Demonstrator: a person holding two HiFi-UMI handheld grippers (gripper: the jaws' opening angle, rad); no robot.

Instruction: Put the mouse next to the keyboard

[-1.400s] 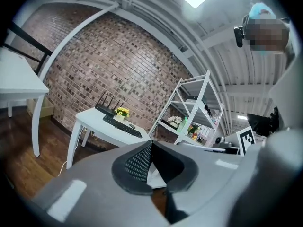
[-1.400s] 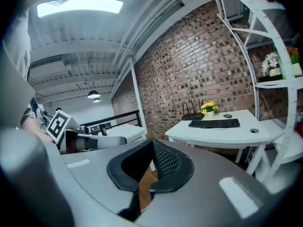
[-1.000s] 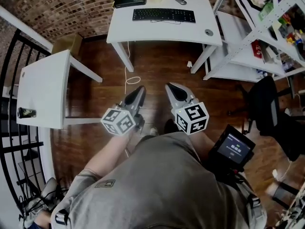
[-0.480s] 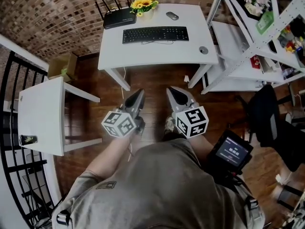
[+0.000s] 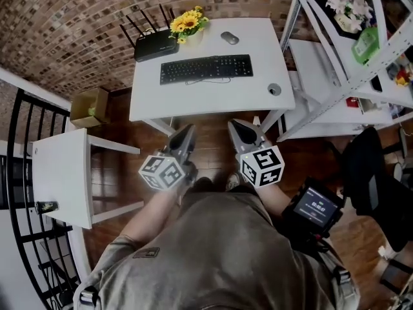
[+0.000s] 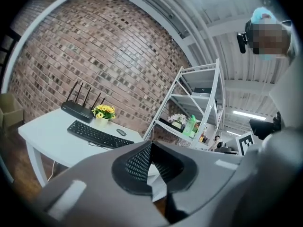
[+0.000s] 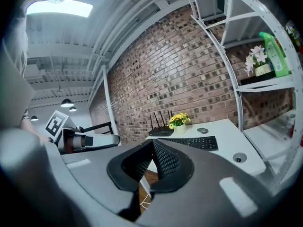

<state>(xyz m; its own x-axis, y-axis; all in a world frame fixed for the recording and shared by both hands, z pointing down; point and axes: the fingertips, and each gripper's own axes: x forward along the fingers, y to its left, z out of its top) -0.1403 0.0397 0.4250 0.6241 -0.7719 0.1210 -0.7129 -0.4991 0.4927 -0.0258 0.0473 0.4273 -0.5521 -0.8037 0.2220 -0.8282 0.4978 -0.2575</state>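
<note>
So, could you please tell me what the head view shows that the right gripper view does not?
Only the head view shows the brown cardboard box, the black office chair, the dark screen device at the person's hip and the person's grey shirt. Only the right gripper view shows the bright ceiling light panel and the right gripper from along its jaws, shut with nothing between them. Both show the white desk, the black keyboard, the grey mouse, the black router, the yellow flowers and the brick wall.
</note>
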